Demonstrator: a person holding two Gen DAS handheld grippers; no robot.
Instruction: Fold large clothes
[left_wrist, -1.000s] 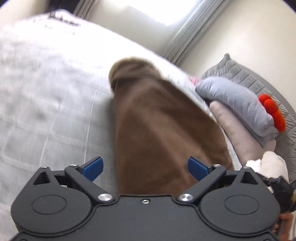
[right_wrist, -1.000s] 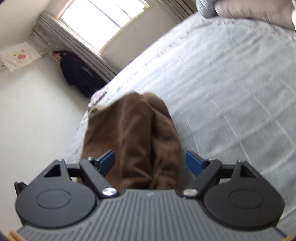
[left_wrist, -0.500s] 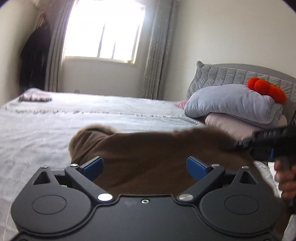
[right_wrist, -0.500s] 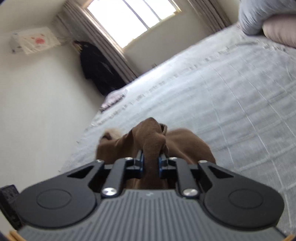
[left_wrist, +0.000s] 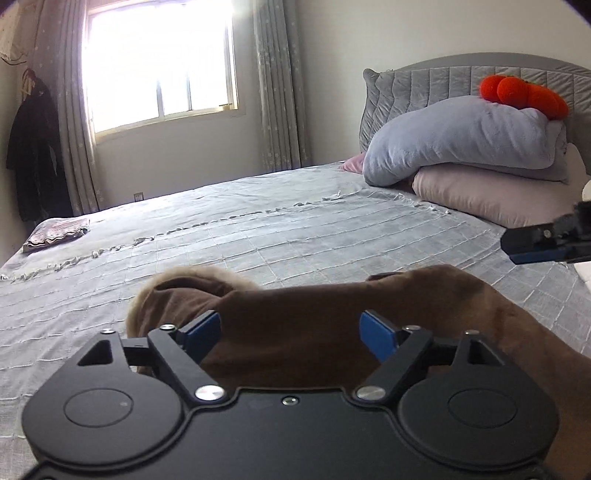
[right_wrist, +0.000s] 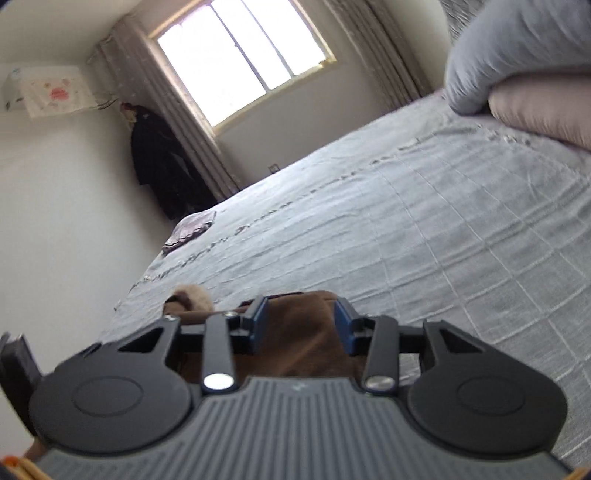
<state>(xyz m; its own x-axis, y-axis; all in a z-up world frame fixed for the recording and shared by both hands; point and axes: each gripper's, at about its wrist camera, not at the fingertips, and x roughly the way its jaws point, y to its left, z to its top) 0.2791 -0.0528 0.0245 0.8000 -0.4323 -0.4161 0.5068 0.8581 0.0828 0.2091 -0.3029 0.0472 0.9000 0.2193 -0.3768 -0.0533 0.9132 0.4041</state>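
Both wrist views skim low across the bed (left_wrist: 332, 229) toward the window (left_wrist: 159, 62).

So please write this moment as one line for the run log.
task: fold large clothes | left hand-held gripper: closing, not gripping | right hand-held gripper: opening, not gripping | brown garment: on grey bedspread

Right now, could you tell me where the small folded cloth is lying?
In the left wrist view, the folded cloth lies at the bed's far left corner, below the dark hanging coat.
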